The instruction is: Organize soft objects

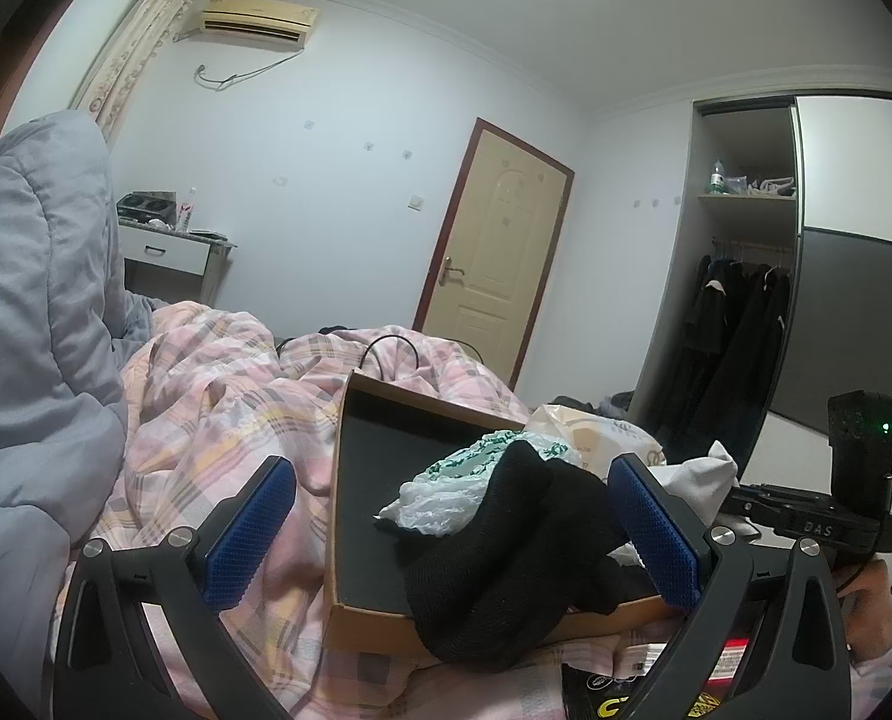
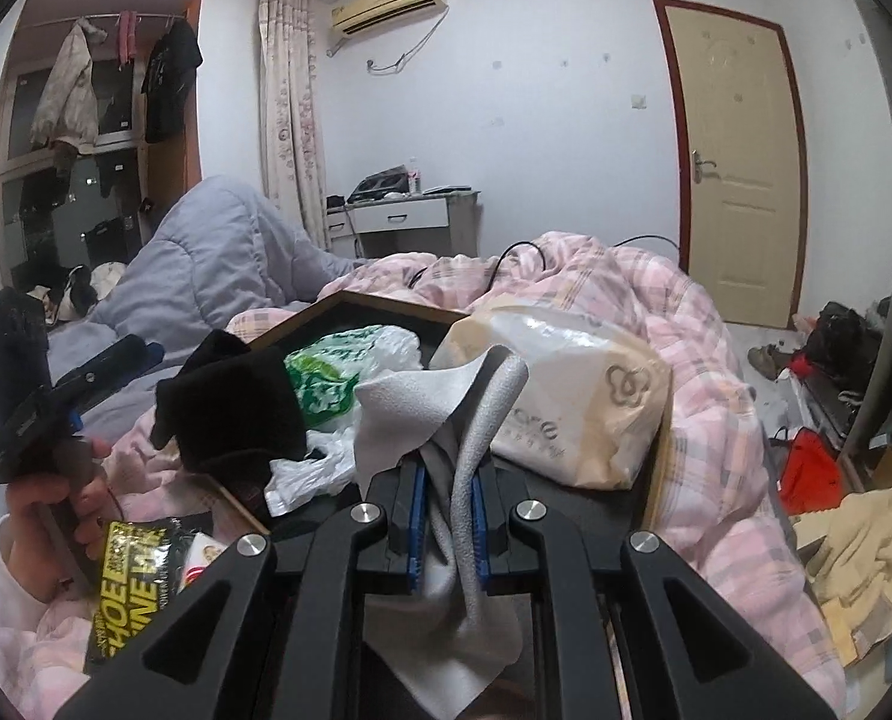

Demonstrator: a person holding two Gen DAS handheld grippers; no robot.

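Observation:
A shallow cardboard box (image 1: 359, 612) with a black inside lies on the bed. A black knit piece (image 1: 506, 558) hangs over its near rim, beside a green-printed plastic bag (image 1: 446, 486). My left gripper (image 1: 452, 534) is open, its blue pads on either side of the black knit piece without touching it. My right gripper (image 2: 449, 516) is shut on a grey cloth (image 2: 410, 420) above the box (image 2: 350, 303). The black knit piece (image 2: 236, 408), the plastic bag (image 2: 332, 372) and a beige tissue pack (image 2: 572, 402) lie in front of it.
A pink plaid quilt (image 1: 218, 396) covers the bed, with a grey duvet (image 1: 26, 312) heaped at the left. A yellow-black packet (image 2: 128, 582) lies by the box's near corner. Clutter and a red bag (image 2: 806, 468) sit on the floor at the right.

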